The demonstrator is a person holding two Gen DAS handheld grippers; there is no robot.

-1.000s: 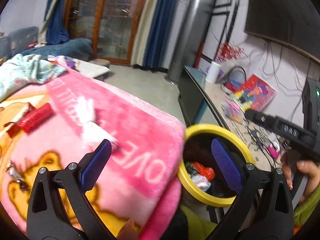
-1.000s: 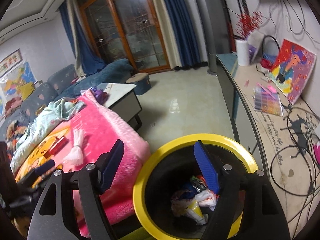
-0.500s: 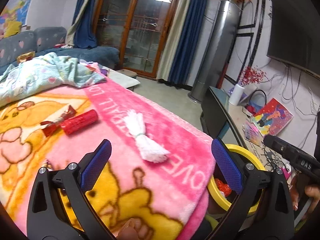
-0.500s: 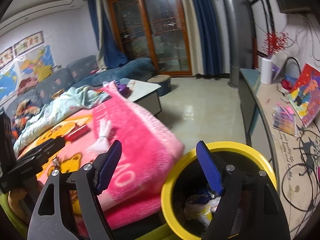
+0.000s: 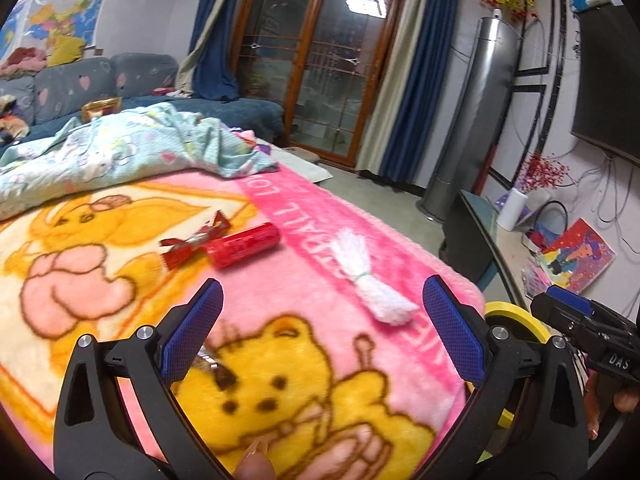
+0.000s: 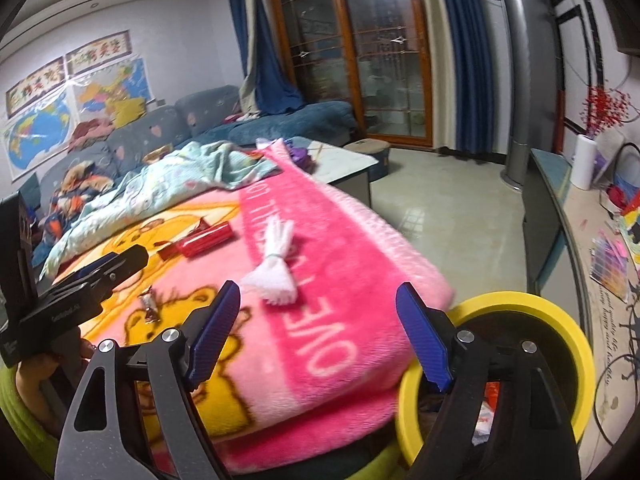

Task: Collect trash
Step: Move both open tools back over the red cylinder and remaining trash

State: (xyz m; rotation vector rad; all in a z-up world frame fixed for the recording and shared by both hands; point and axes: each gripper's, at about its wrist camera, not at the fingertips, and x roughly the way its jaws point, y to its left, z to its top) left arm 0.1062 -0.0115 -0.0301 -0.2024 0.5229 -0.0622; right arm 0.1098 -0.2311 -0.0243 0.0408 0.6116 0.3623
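Both claws hang above a pink cartoon blanket (image 5: 360,216) with nothing between their blue pads. The left claw (image 5: 320,332) stands wide over the yellow bear print; the right claw (image 6: 318,334) is also spread wide, its jaws having just been opening, and it sits over the blanket's near edge. The trash lies scattered on the blanket — a white tied bundle of string (image 5: 370,280) on the pink lettered band, a red cylinder (image 5: 244,245) well to its left, and a crumpled red wrapper (image 5: 192,240) touching the cylinder's far end. A small silvery wrapper (image 6: 148,306) lies nearer the person, just beside the left claw's left finger. The yellow-rimmed bin (image 6: 520,308) stands just beside the blanket's right edge, below the right claw's right finger, with bits of red and white rubbish showing inside. A light blue patterned quilt (image 5: 132,148) is bunched at the blanket's far side.
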